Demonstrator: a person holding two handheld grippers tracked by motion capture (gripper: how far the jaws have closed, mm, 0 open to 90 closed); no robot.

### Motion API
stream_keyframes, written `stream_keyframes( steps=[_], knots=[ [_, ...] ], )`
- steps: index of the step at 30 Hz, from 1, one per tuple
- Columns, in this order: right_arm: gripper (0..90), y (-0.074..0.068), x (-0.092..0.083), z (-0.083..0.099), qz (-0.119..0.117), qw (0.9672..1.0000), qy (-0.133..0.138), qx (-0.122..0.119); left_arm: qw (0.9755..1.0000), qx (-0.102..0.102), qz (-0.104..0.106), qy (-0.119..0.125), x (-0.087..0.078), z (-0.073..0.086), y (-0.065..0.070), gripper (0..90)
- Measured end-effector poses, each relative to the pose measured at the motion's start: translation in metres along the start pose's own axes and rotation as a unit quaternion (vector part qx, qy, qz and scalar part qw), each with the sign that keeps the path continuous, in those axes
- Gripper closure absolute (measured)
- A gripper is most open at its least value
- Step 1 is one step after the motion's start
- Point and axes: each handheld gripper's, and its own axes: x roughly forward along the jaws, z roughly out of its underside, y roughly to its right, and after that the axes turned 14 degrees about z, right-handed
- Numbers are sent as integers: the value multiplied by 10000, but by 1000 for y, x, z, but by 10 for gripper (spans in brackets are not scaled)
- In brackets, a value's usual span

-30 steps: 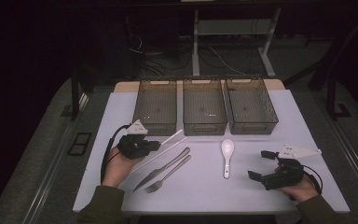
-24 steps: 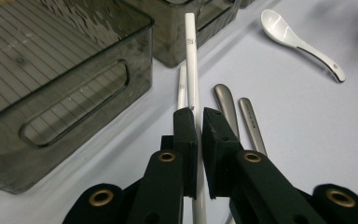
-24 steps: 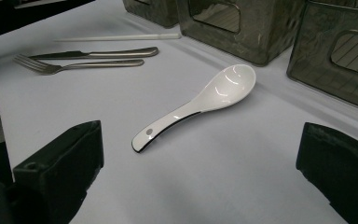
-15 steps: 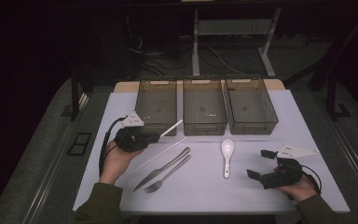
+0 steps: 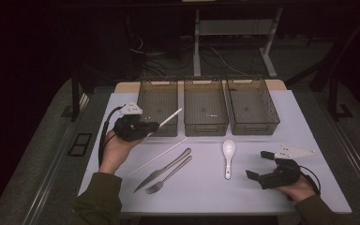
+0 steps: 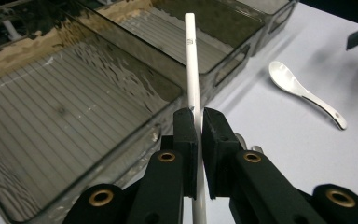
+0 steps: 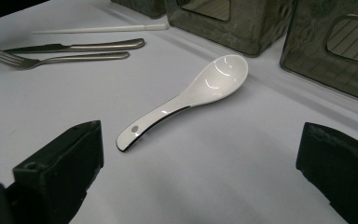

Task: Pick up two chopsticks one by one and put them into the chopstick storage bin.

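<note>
Now gripped between the closed jaws of the left gripper [image 5: 151,127], white chopstick [image 5: 168,117] raised off the table [image 5: 309,136], long axis pointing over the near rim of the leftmost bin [image 5: 157,101] just ahead; right gripper [image 5: 258,165] open, resting farther away.

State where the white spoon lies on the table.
In the high view, the white spoon lies right of the fork, before the middle bin.

Both sleeves [image 5: 98,199] are dark olive; each black tongs [image 5: 133,127] carries brass-ringed screw holes (on its arms), a grey three-cornered plate and a black cable.
</note>
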Motion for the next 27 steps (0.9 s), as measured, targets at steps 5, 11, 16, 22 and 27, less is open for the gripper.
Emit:
stream_keyframes(
  steps=[5,11,16,22,27],
  knots=[
    [8,-1,-1,0,0,10000,4,32,9999,-49,-102,5,0,-8,-7,839],
    [8,0,-2,0,0,10000,53,32,9997,-136,-208,23,3,-20,-17,839],
    [8,0,-3,0,-12,10000,42,29,9995,-161,-280,-57,8,-27,-25,839],
    [8,0,-3,0,-6,10000,75,36,9988,-235,-425,-65,9,-35,-34,839],
    [8,0,-3,0,-17,10000,74,52,9980,-298,-550,-100,11,-42,-43,839]
  ],
)
